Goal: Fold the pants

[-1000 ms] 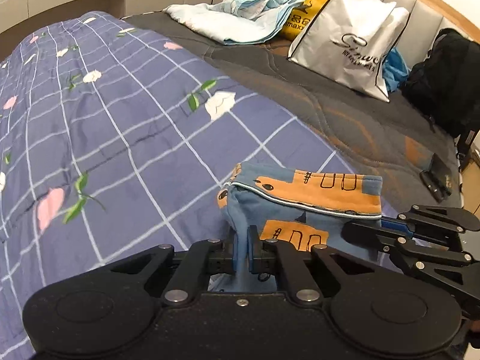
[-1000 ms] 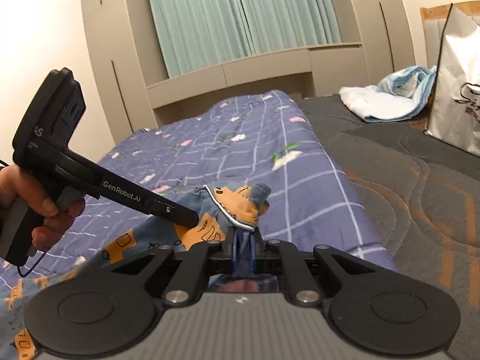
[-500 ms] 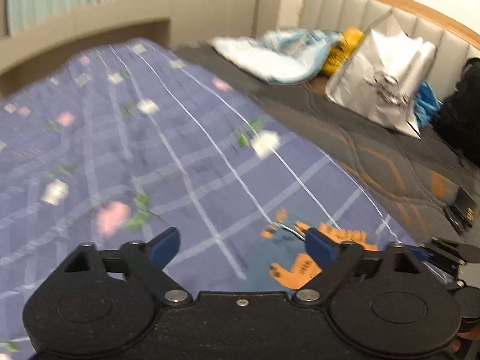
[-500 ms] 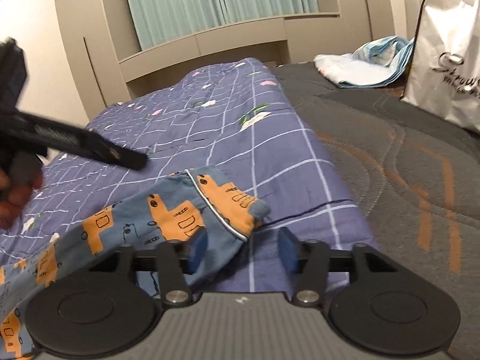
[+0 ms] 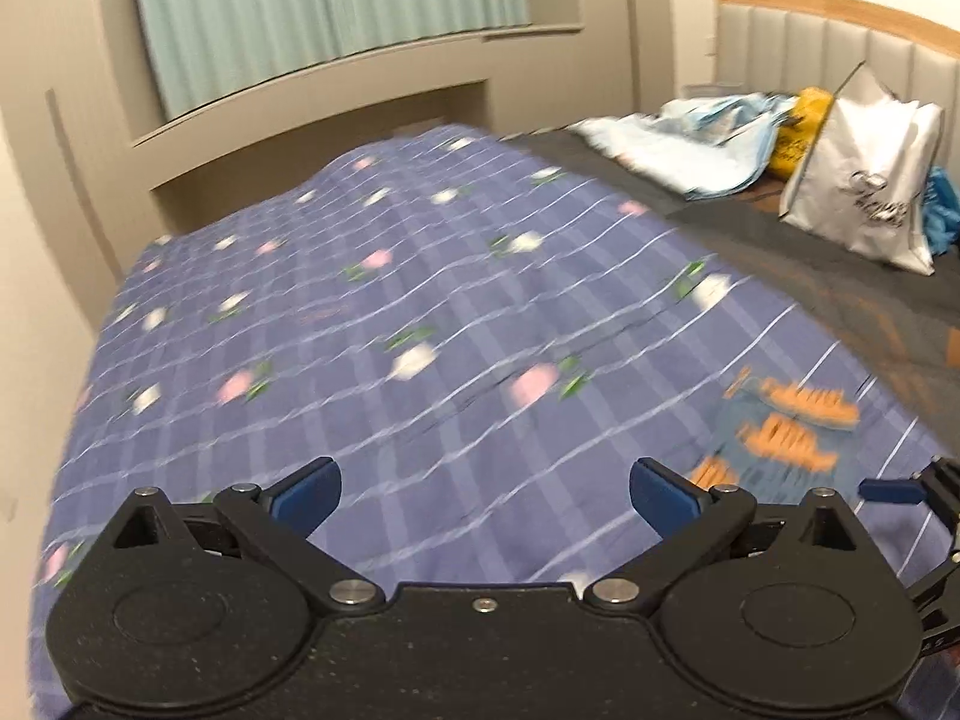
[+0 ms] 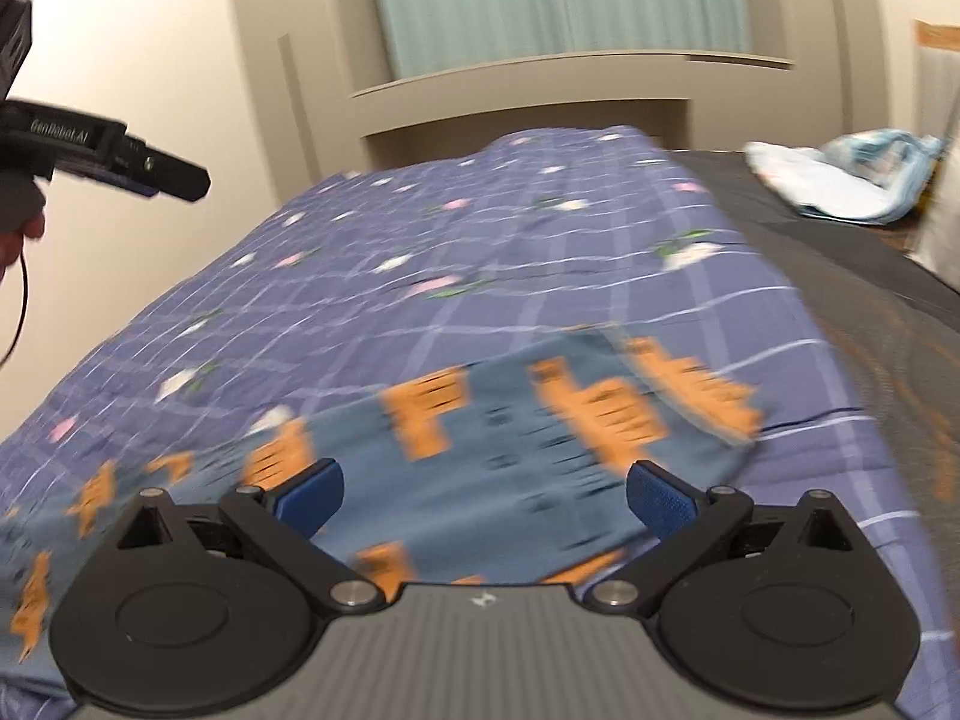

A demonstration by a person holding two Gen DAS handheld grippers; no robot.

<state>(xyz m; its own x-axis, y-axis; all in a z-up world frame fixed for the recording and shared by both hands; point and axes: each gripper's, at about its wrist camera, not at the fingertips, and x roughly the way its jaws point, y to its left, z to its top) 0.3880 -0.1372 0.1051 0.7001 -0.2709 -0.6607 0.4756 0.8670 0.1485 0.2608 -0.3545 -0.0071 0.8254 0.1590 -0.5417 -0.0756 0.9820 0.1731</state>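
Note:
Blue pants with orange prints [image 6: 516,456] lie flat on the purple checked bedspread [image 6: 480,276], stretching from the middle to the lower left of the right wrist view. My right gripper [image 6: 485,495] is open and empty just above them. My left gripper [image 5: 485,489] is open and empty over bare bedspread [image 5: 390,324]; the pants' end [image 5: 780,438] lies to its right. The left gripper also shows at the upper left of the right wrist view [image 6: 180,180]. Both views are motion-blurred.
A dark grey quilt [image 5: 810,258] covers the right side of the bed. On it lie a pale blue cloth heap [image 5: 678,144], a yellow bag [image 5: 801,132] and a white shopping bag [image 5: 864,186]. A beige wall unit with green curtains [image 5: 324,6] stands behind.
Both grippers have let go of the pants and opened wide. The pants now lie spread on the bedspread. Both grippers have lifted and pulled back; the left one has swung left.

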